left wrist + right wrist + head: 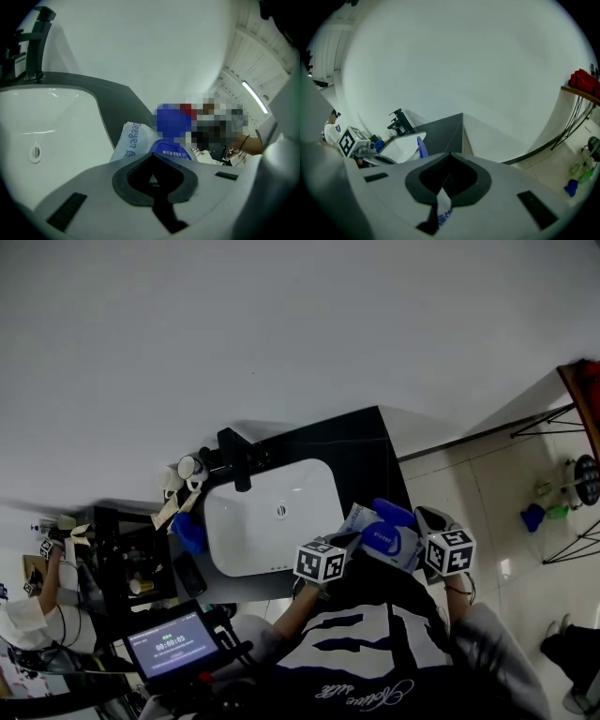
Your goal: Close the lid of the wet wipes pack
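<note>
The wet wipes pack (382, 538), white with blue print, is held in the air over the dark counter (370, 442), right of the sink. Its blue lid (394, 514) stands open, tilted up. My left gripper (349, 542) is at the pack's left end, its jaws closed together there. In the left gripper view the pack (132, 140) and its lid (172, 151) rise just beyond the left gripper (153, 176). My right gripper (427, 521) is shut on the pack's right end. In the right gripper view a white strip of the pack (443, 206) sits pinched in the right gripper (449, 180).
A white sink basin (272, 517) with a black faucet (239, 457) lies left of the pack. Cups (187, 468) and a blue item (190, 532) sit by the basin's left side. A lit tablet (173, 643) is at the lower left. On the tiled floor to the right stand a wire rack (562, 484) and a blue bottle (532, 517).
</note>
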The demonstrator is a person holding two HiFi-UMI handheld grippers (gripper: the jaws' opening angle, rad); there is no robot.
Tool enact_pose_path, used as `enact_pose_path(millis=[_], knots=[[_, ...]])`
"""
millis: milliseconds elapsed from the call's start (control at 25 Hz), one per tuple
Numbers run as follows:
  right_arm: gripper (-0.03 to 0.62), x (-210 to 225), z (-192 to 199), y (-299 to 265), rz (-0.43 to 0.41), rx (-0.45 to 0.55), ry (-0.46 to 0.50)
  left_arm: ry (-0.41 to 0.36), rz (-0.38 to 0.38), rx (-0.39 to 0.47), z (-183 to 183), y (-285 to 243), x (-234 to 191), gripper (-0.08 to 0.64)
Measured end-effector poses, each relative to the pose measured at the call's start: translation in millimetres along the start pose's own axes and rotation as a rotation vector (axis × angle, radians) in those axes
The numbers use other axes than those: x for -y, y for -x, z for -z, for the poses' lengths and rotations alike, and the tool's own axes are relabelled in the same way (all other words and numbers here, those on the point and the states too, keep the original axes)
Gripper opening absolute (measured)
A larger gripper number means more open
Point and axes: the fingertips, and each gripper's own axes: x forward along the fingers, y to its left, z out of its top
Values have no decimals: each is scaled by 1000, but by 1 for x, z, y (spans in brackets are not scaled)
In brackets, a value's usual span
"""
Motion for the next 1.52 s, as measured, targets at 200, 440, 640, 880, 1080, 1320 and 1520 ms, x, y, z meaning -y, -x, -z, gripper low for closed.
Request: enact_pose_path(millis=[200,440,640,880,1080,1320,1520], knots=[[-2,-42,3,13,-91,-7,35,2,-49,37,-7,16,-10,1],[-2,-83,27,6,-150,-60,71,-2,-44,51,-8,24,-14,2],[-2,-90,58,-7,-92,-173,168,-35,-14,30,-3,26,-7,1],[-2,-88,68,-16,-1,-210,260,-70,12,23,-2,32,-5,0],[-2,-92,69,-16,48,-213,306,-100,42,7,-1,36,-5,1],[-2,-92,67,-12,139,-161,338,-148,101,8,-6,40,3,2],[-2,-108,61,11,161,-17,55,-188,152,-1,0,51,7,0]])
